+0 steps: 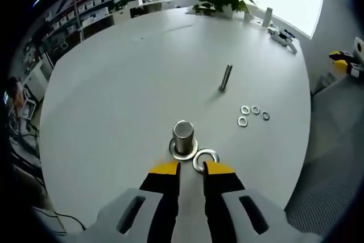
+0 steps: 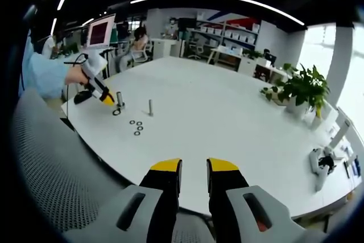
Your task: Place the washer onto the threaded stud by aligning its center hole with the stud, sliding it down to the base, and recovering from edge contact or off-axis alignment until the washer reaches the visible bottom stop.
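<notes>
White table, spare washers beside stud

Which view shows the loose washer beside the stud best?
The left gripper view: the washer lies flat on the table, close up by the left claw and the stud. In the right gripper view it is a tiny far ring.

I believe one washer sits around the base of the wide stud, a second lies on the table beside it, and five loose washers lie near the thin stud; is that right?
Not quite: there are four loose washers near the thin stud, not five, as the left gripper view shows. The rest holds: one washer sits around the wide stud and a second washer lies beside it on the table.
</notes>
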